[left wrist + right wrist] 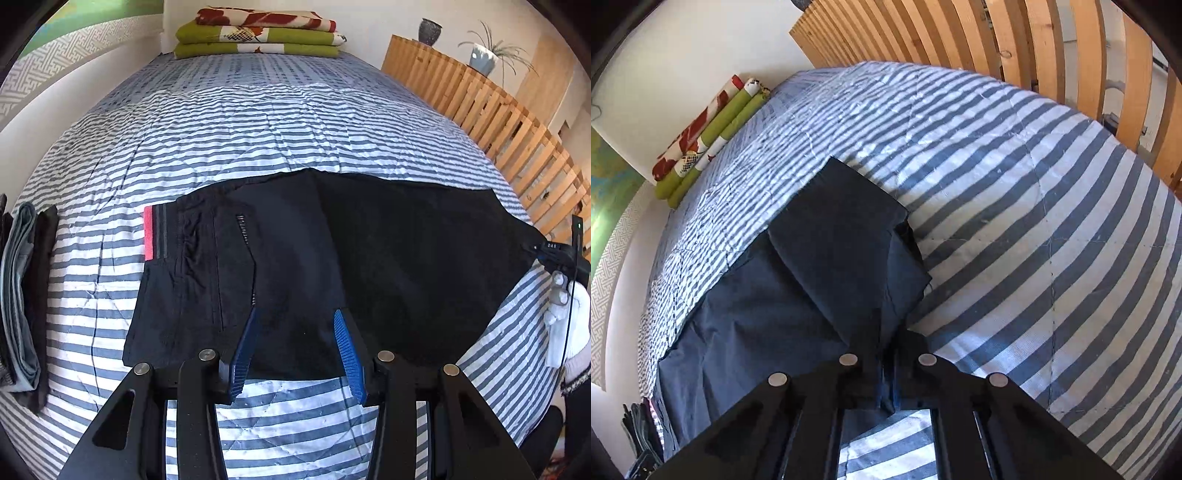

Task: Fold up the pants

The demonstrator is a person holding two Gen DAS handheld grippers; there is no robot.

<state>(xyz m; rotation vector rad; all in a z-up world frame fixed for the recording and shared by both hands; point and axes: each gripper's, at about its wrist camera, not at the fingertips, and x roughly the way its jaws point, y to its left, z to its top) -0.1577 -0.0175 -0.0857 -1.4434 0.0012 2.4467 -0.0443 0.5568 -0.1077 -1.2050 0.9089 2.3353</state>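
the black pants [332, 266] lie spread across the striped bedspread [258, 129], waistband with a red strip to the left. the left gripper [295, 321] hovers over their near edge with its blue fingers [243, 350] set wide and nothing between them. the right gripper [888, 384] is clamped on a bunched leg end of the pants [827, 266]; its fingertips are buried in the cloth. in the left wrist view a white-gloved hand [569, 314] is cut off at the frame edge. folded clothes [22, 295] lie at the far left.
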